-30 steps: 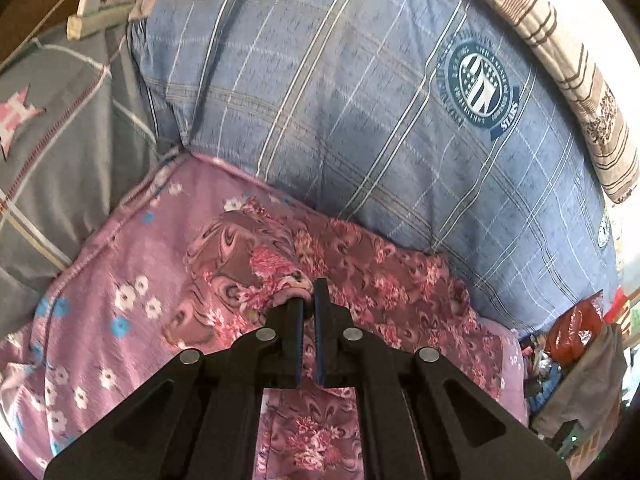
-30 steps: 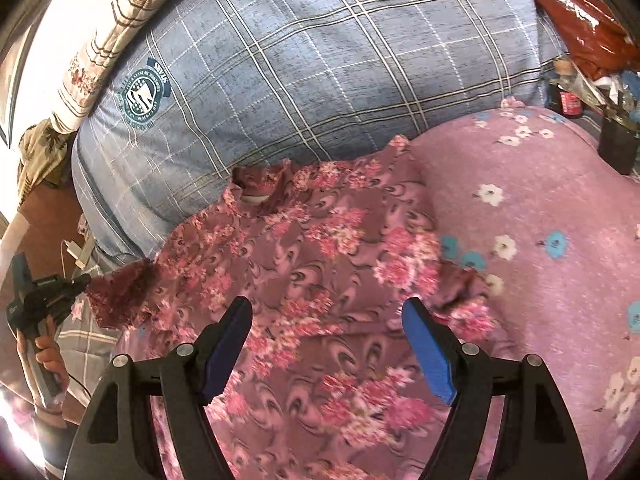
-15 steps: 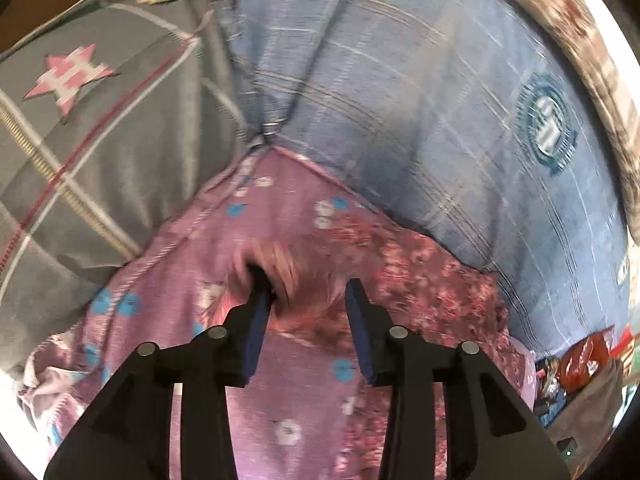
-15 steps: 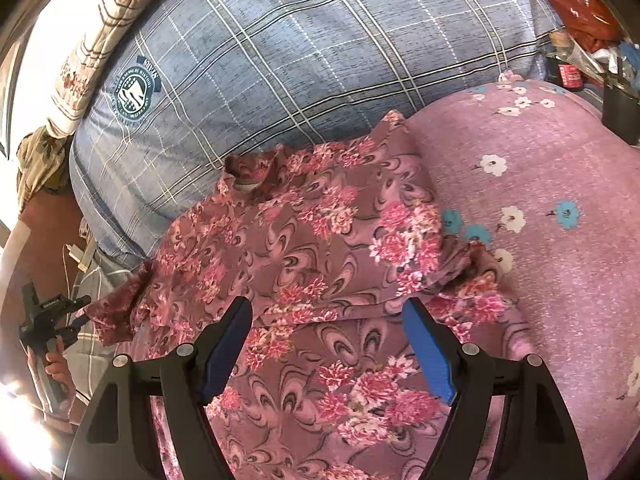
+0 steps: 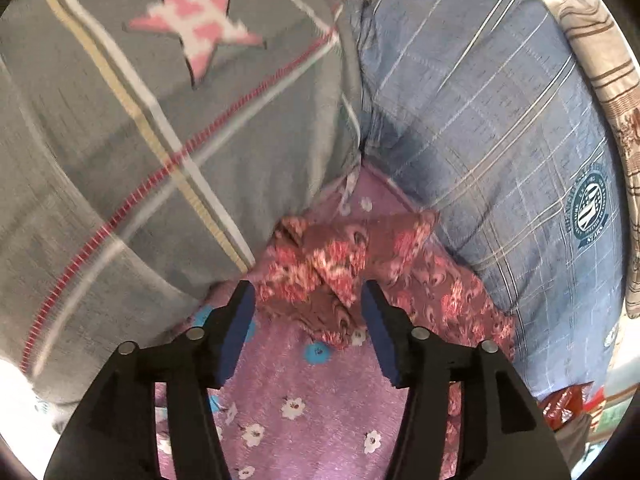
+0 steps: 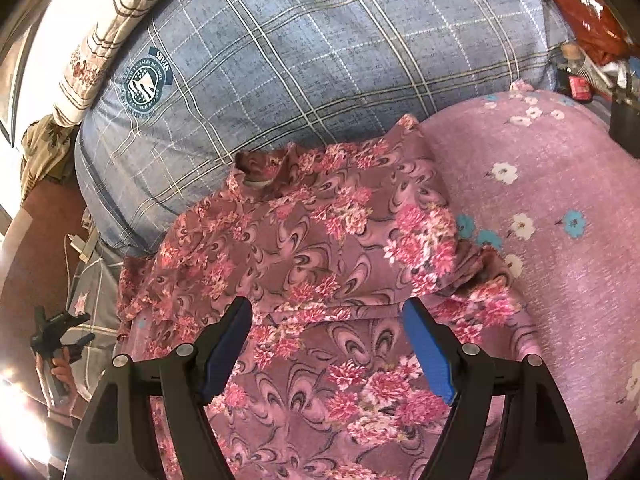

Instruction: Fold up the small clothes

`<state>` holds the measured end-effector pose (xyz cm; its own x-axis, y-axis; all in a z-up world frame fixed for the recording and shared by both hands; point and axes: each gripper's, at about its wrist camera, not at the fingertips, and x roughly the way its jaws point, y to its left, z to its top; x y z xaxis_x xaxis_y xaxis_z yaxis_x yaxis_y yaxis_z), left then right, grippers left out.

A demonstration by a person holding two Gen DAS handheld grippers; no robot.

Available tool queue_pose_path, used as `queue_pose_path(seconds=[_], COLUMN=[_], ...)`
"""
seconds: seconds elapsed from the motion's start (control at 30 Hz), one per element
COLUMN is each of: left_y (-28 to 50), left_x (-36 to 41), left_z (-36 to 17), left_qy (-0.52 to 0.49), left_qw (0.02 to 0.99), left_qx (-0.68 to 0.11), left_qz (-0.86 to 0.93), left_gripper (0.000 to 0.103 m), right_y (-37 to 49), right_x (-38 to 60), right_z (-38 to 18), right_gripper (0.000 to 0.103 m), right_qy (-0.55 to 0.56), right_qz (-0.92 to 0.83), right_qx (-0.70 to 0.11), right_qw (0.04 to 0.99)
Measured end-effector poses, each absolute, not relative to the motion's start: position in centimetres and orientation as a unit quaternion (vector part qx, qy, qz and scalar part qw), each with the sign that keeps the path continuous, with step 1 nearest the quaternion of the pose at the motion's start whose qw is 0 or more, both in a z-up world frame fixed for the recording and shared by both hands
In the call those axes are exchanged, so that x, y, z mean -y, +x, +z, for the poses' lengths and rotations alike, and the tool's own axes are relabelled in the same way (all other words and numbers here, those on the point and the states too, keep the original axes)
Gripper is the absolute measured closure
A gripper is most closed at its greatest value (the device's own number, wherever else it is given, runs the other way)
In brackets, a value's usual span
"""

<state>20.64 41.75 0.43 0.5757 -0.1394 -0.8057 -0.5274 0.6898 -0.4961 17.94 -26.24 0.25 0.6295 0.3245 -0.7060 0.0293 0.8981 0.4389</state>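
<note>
A small maroon top with pink flowers [image 6: 320,248] lies spread on a pink flowered bedsheet [image 6: 560,280], its collar toward the blue pillow. One sleeve [image 5: 320,272] lies crumpled just ahead of my left gripper [image 5: 308,304], which is open and empty, fingers either side of the sleeve's near edge. My right gripper [image 6: 328,328] is open and empty, hovering over the top's lower body. The left gripper also shows small at the far left of the right wrist view [image 6: 56,336].
A blue plaid pillow [image 6: 320,60] lies behind the top. A grey pillow with a pink star [image 5: 140,120] is to the left. A striped curtain [image 5: 616,92] hangs behind. Clutter and a red bag [image 6: 576,12] sit at the bed's right side.
My left gripper was shut on the sleeve, carried it left toward the grey pillow, then opened and let it drop. My right gripper stayed open and shifted slightly over the top.
</note>
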Motion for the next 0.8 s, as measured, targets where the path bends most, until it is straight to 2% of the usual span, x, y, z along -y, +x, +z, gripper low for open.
queue_pose_path(seconds=[0.27,0.37,0.47,0.5,0.53,0.57,0.8], left_y=[21.6,21.7,21.9,22.3,22.7,23.3,26.8], left_x=[-38.4,-38.6,-37.9,-37.7,-37.6,-37.7,-39.4], left_z=[-4.1,-4.6,-2.6,-1.7,-1.3,-1.1,-5.4], left_qy=[-0.421,-0.496,-0.511,-0.5,-0.489,-0.48,-0.505], left_qw=[0.764,0.736,0.747,0.76,0.766,0.767,0.724], left_qx=[-0.482,-0.456,-0.422,-0.414,-0.414,-0.42,-0.458], left_qz=[0.086,0.064,0.042,0.046,0.054,0.065,0.104], left_gripper=[0.047,0.047,0.047,0.044,0.036,0.032,0.032], right_y=[18.4,18.4,18.4,18.4,18.5,18.6,18.6], right_x=[25.6,25.8,26.1,26.2,26.3,26.4,26.5], right_z=[-0.5,-0.5,-0.9,-1.1,-1.3,-1.5,-2.0], right_gripper=[0.024,0.024,0.024,0.024,0.024,0.024,0.024], right_qy=[0.214,0.218,0.223,0.225,0.229,0.233,0.238], right_qz=[0.101,0.103,0.102,0.1,0.099,0.096,0.099], right_qx=[-0.435,-0.434,-0.434,-0.436,-0.439,-0.442,-0.444], right_qw=[0.869,0.868,0.867,0.865,0.863,0.861,0.858])
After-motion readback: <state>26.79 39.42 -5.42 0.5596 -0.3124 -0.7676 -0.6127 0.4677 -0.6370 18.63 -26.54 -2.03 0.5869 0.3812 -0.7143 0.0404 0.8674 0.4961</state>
